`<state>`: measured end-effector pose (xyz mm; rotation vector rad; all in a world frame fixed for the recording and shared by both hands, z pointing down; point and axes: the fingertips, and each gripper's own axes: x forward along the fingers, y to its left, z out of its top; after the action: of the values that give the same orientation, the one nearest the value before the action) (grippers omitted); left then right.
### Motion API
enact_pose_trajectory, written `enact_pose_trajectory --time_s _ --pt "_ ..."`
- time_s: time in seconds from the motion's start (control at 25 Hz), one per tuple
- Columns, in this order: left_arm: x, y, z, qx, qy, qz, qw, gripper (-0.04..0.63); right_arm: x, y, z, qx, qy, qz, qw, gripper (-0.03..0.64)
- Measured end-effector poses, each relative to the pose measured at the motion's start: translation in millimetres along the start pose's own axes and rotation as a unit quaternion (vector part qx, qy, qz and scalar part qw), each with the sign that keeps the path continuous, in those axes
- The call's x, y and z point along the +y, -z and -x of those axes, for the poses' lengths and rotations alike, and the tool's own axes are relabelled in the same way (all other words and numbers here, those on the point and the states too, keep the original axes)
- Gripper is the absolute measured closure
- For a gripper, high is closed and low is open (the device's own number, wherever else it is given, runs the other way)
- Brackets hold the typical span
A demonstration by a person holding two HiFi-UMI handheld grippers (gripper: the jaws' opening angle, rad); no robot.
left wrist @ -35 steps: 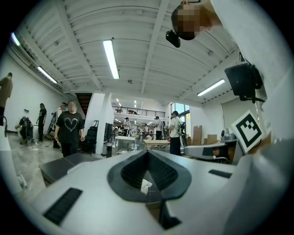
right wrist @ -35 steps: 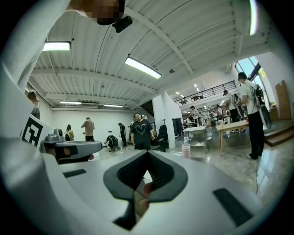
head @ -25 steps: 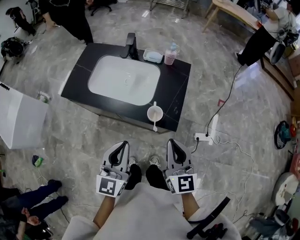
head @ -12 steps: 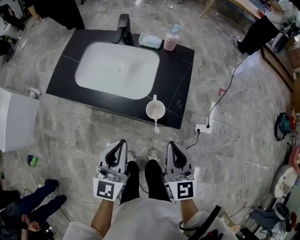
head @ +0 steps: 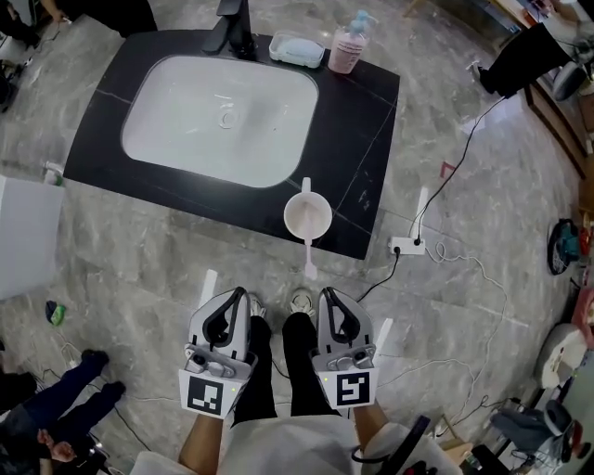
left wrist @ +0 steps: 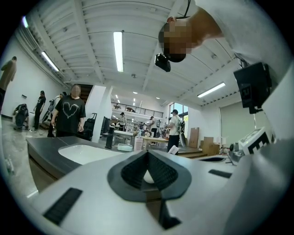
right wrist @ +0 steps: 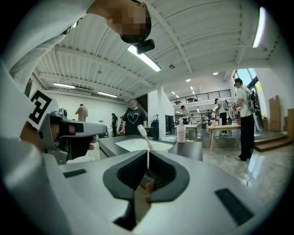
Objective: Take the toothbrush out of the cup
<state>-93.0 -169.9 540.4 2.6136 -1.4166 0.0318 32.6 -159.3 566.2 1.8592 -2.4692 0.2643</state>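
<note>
The black worktop (head: 371, 121) carries a white sink (head: 186, 111). The left gripper (head: 237, 295) and right gripper (head: 327, 295) hang in front of its front edge, apart from it. The jaws of each are closed together and hold nothing. The white cup (head: 307, 217) stands at the front edge, toward the right corner. The toothbrush (head: 308, 255) leans in it, with one end out over that edge.

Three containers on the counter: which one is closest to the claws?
The white cup holding the toothbrush. It stands at the counter's front edge, while the soap dish and pink pump bottle sit at the back beside the faucet.
</note>
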Motion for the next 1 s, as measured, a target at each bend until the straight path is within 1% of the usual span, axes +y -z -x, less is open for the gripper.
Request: enact_pose_trajectory --time_s 0.2,0.24,0.28,0.32,0.48,0.8,1.0 --pt "5 9 -3 0.005 -0.005 0.003 1.0000 0.600 3 9 -12 -0.003 -0.013 0.002 1.000 0.609" --pt "6 9 -4 0.005 -0.006 0.003 1.0000 0.600 4 10 -14 -0.003 -0.015 0.007 1.000 0.593" --pt "6 10 -5 0.005 -0.006 0.003 1.0000 0.600 4 11 -17 -0.005 -0.017 0.013 1.000 0.561" --pt "6 10 -5 0.006 -0.006 0.002 1.0000 0.600 4 11 -21 -0.007 -0.018 0.019 1.000 0.559" --pt "11 10 -5 0.009 -0.008 -0.001 0.9999 0.600 3 10 -33 -0.016 -0.012 0.033 0.999 0.499" --pt "18 13 -5 0.015 -0.013 -0.003 0.9998 0.600 9 1 -57 -0.038 -0.018 0.038 0.998 0.492" --pt "21 16 -5 0.021 -0.014 -0.002 0.9997 0.600 8 -3 -66 -0.044 -0.011 0.049 0.998 0.494"
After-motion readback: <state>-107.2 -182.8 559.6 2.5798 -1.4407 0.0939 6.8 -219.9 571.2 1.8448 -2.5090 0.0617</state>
